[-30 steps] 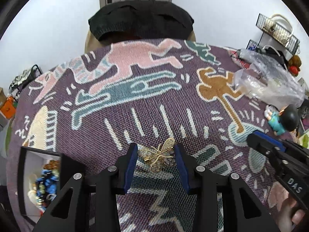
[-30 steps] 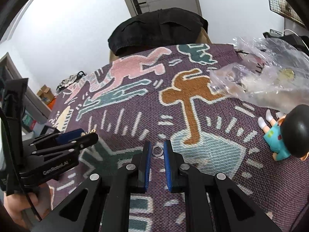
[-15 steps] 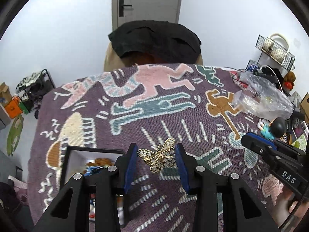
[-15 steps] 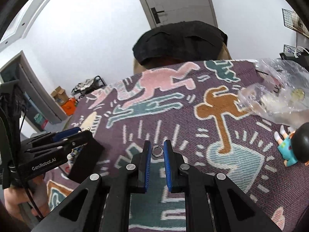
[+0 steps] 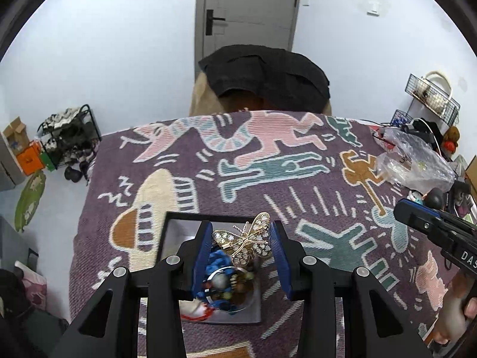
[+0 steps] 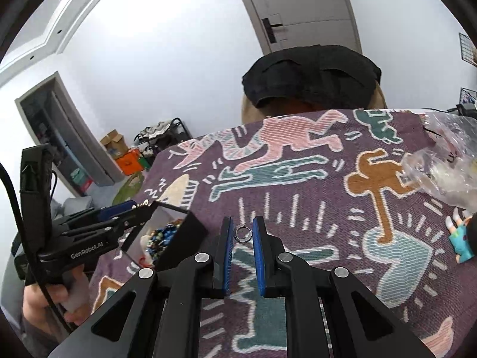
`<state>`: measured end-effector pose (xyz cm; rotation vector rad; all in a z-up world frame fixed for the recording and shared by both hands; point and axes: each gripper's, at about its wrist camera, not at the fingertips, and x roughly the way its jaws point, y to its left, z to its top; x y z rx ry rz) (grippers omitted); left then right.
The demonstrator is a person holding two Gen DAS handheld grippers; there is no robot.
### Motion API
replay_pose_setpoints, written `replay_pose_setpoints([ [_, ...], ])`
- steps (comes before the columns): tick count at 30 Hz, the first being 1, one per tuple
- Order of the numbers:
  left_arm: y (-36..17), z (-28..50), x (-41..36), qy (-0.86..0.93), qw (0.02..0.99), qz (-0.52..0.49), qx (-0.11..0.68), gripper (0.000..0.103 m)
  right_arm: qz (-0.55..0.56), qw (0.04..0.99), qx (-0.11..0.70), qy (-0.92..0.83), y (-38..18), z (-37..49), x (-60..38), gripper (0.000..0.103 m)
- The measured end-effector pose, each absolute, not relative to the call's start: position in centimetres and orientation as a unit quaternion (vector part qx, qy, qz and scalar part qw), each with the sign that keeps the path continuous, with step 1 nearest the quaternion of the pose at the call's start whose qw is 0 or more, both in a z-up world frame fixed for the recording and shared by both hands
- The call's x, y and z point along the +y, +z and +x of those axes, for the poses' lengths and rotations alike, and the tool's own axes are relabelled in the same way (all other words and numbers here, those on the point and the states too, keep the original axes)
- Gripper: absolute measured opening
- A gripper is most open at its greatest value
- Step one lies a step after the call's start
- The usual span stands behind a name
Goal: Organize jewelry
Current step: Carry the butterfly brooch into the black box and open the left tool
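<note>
left gripper (image 5: 243,246) clamping butterfly brooch (image 5: 245,242) by its wings, hovering over box (image 5: 167,232) | right gripper (image 6: 242,234) pinching ring (image 6: 243,234) | both looking light, stiff, slippery; brooch seeming delicate

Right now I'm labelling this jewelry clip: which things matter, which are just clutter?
Job:
left gripper holding butterfly brooch
right gripper holding ring
black jewelry box

Clutter:
plastic bag
toy figure

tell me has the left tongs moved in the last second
Yes. The left tongs, shut on the butterfly brooch, moved left from bare blanket to over the black box.
</note>
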<state>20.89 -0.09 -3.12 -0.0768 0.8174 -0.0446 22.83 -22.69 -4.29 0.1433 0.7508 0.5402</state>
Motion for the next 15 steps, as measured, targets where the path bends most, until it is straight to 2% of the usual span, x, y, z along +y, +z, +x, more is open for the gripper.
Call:
replay_pose_setpoints([
  [8, -4.5, 20.7, 2.9, -0.016, 0.913, -0.062, 0.404, 0.042, 0.052, 0.887, 0.365, 0.279, -4.4, 22.4, -19.8, 0.014],
  [10, -4.7, 20.8, 3.4, -0.019, 0.908, -0.067, 0.412, 0.052, 0.048, 0.884, 0.367, 0.284, -4.6, 22.4, -19.0, 0.014],
  [12, -4.7, 20.7, 4.0, -0.015, 0.91, -0.072, 0.408, 0.075, 0.043, 0.882, 0.369, 0.288, -4.7, 22.5, -18.2, 0.014],
  [14, -4.3, 20.1, 4.6, -0.011, 0.917, -0.076, 0.392, 0.083, 0.038, 0.88, 0.373, 0.293, -5.0, 22.6, -17.2, 0.014],
  [15, -4.2, 19.9, 4.9, -0.01, 0.919, -0.078, 0.387, 0.083, 0.037, 0.878, 0.374, 0.295, -5.0, 22.6, -16.9, 0.014],
])
